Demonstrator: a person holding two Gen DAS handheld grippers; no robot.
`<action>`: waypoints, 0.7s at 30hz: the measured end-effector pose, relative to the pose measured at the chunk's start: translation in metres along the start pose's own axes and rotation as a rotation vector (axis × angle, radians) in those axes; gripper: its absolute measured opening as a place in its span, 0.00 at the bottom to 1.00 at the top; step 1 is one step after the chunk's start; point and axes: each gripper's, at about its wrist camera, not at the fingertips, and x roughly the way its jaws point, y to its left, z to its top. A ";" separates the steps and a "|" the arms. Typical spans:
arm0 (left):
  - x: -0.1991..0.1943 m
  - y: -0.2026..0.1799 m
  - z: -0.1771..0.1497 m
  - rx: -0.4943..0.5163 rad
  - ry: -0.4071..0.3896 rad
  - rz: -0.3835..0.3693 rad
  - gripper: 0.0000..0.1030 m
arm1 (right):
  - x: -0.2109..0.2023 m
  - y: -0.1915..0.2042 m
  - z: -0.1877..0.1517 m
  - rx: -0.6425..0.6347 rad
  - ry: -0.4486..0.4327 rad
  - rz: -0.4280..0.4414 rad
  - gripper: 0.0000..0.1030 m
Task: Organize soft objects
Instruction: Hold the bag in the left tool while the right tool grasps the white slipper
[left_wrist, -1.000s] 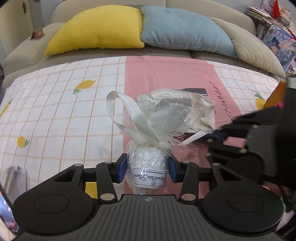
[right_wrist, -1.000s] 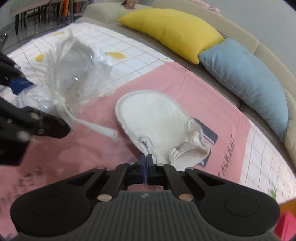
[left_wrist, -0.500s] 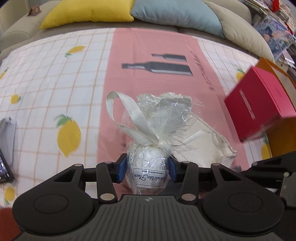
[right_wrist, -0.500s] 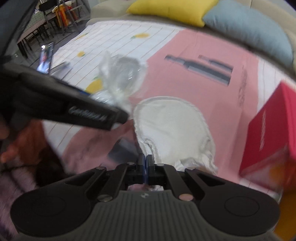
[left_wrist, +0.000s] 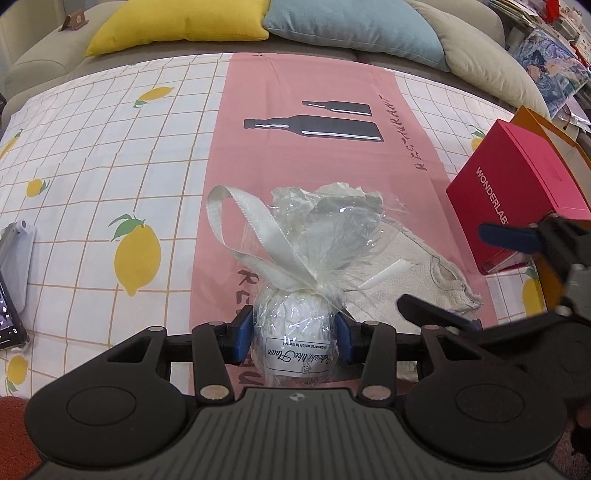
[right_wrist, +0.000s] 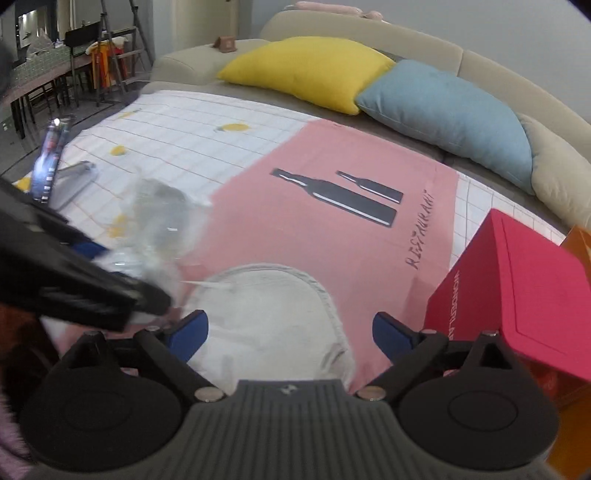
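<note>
Lemon-print cloth (left_wrist: 92, 177) with a pink panel covers the sofa. Left wrist view: the left gripper (left_wrist: 294, 334) clamps a cellophane-wrapped white ball (left_wrist: 293, 332), label readable. Right wrist view: the right gripper (right_wrist: 290, 332), jaws just sprung wide, hovers over the cream mitt (right_wrist: 269, 314) lying beside a red box (right_wrist: 517, 295).

left wrist: sat behind its fingers, looked steeply down, close over pink cloth (left_wrist: 303, 177) toward sofa | right wrist: sat likewise, angled from the right, less steep | shared: pink cloth, red box (right_wrist: 509, 295), yellow cushion (left_wrist: 177, 22), blue cushion (right_wrist: 450, 114)
</note>
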 end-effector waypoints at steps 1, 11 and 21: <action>0.000 0.000 0.000 0.000 0.000 0.000 0.49 | 0.008 -0.003 -0.001 0.012 0.015 0.014 0.92; 0.002 0.000 0.000 0.003 0.000 0.003 0.49 | 0.040 -0.003 -0.024 0.065 0.097 0.016 0.88; 0.004 -0.001 0.000 0.002 0.010 0.009 0.49 | 0.027 0.004 -0.023 0.067 0.091 0.065 0.22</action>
